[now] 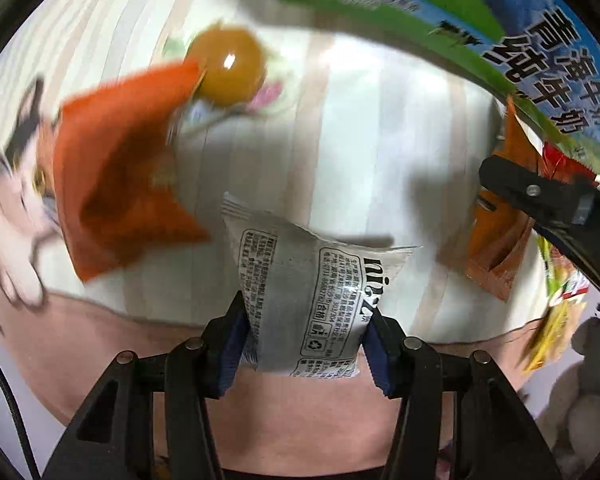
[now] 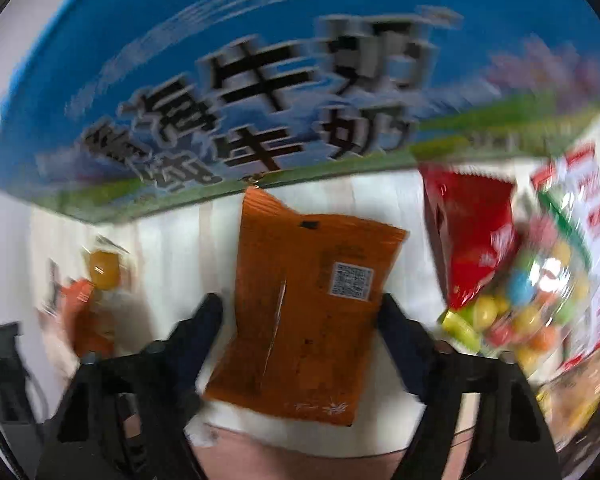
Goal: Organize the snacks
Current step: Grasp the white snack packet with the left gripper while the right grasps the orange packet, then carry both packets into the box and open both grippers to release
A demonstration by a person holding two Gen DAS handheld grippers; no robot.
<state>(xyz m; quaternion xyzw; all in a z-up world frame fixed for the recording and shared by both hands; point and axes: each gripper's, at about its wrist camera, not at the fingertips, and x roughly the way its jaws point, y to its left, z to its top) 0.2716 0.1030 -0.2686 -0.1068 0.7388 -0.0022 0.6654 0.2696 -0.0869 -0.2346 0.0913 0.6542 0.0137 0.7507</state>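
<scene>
L claw (image 1: pixel 306 338) clenched on crinkly white printed sachet (image 1: pixel 300 280), held above striped surface (image 1: pixel 380 120) | R claw (image 2: pixel 300 320) straddled flat orange foil packet (image 2: pixel 304 304) near blue milk carton (image 2: pixel 220 80); I couldn't tell grip | risk: slick film slipping if I swung fast | glossy amber candy (image 1: pixel 228 66) well apart.

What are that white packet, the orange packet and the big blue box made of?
White packet: thin plastic film, matte, puffy with crimped ends. Orange packet: probably plastic or foil laminate, slightly glossy, creased with a back seam. Blue box: likely printed cardboard, with flat faces and a straight folded edge.
</scene>
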